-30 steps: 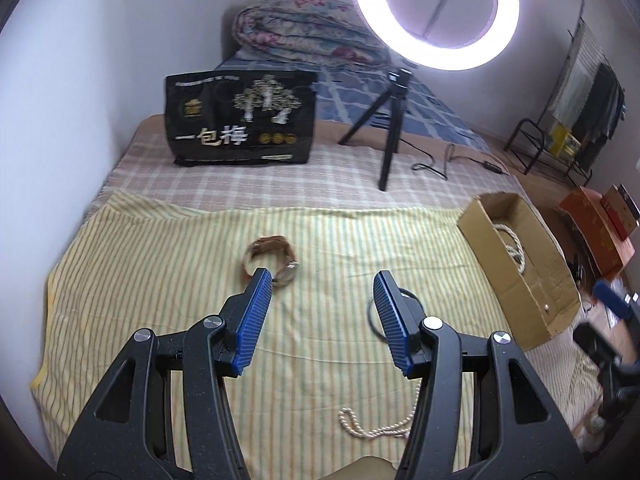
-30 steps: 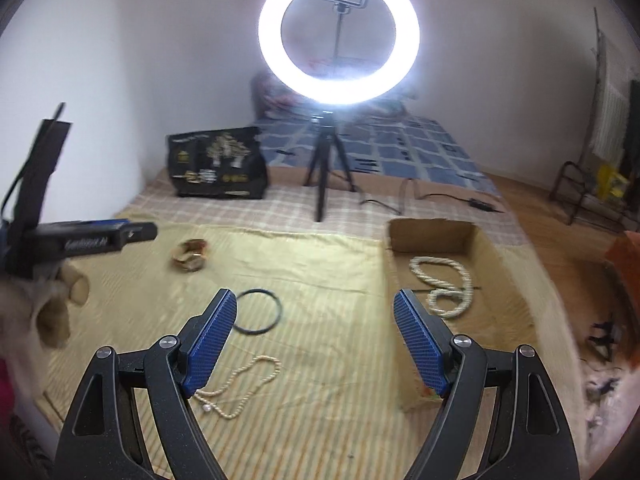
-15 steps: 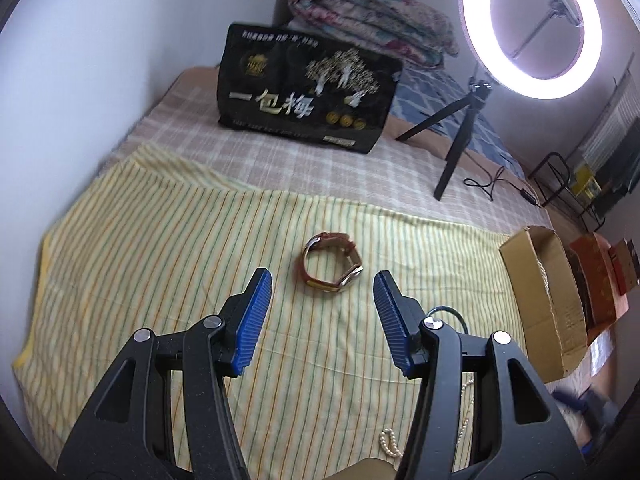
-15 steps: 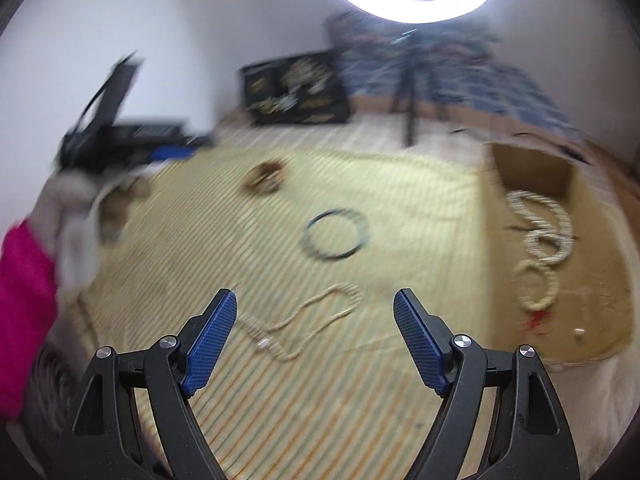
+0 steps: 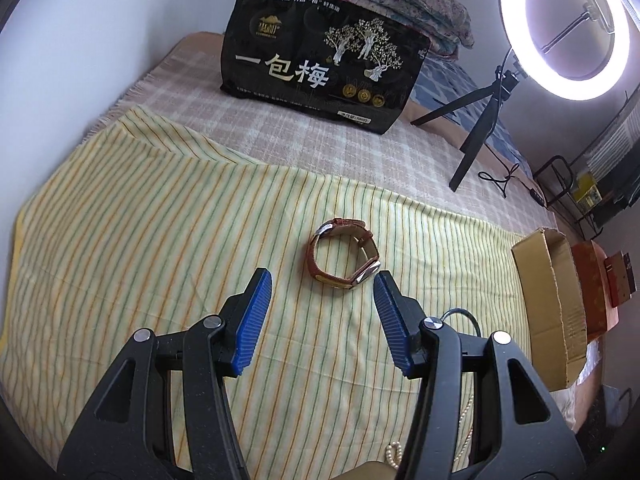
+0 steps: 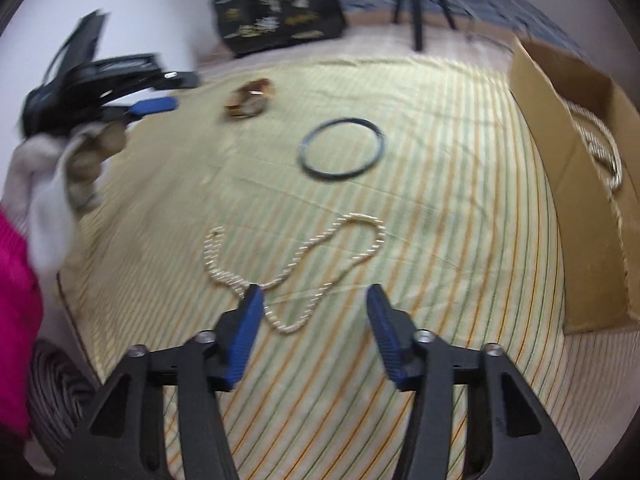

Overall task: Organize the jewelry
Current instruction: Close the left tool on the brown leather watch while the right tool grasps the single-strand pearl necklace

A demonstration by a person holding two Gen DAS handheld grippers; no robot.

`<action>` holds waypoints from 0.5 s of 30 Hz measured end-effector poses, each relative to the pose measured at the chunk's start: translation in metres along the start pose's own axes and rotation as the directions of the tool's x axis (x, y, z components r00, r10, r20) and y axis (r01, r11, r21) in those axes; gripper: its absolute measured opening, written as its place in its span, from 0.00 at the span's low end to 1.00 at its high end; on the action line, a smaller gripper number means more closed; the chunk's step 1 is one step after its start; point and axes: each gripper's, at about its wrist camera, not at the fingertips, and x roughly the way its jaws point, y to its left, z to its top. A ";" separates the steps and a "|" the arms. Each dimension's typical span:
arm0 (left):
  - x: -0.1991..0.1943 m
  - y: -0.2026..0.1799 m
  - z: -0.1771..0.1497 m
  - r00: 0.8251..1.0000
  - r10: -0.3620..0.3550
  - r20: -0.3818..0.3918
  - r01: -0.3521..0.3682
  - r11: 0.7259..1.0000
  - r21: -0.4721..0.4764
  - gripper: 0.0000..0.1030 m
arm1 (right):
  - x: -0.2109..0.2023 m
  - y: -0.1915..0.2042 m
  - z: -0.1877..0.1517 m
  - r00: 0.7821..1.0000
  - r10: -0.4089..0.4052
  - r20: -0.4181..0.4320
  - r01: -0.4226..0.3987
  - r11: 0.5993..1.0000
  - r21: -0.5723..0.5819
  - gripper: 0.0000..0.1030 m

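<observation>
Black snack bag (image 5: 320, 68), ring light (image 5: 564, 28), perhaps folded quilt (image 5: 384, 4)

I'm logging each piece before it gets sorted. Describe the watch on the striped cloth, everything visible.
The watch has a reddish-brown strap that looks like leather, with lighter tan edging, and a silver-coloured metal case. The strap is fastened into a closed loop, and the watch lies on its side on the yellow striped cloth, case toward the camera. Its dial cannot be read. Nothing grips it: the open left tool hovers just short of it, the right-hand pad close to the case.

Glaring ring light (image 5: 566, 28) lights the sharp left view; right view motion-blurred; fisheye edges bend.
</observation>
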 end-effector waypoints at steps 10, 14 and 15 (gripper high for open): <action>0.032 0.002 0.004 0.999 -0.008 -0.033 0.007 0.999 -0.052 0.53 | 0.020 0.002 0.008 0.998 -0.064 -0.011 0.064 0.998 -0.018 0.26; 0.046 0.000 0.004 0.999 0.002 -0.045 -0.004 0.999 -0.047 0.48 | 0.023 0.002 0.011 0.997 -0.071 -0.009 0.071 0.997 -0.034 0.23; 0.051 0.000 0.004 0.999 0.005 -0.051 -0.008 0.999 -0.052 0.46 | 0.023 0.002 0.011 0.997 -0.072 -0.008 0.072 0.997 -0.036 0.22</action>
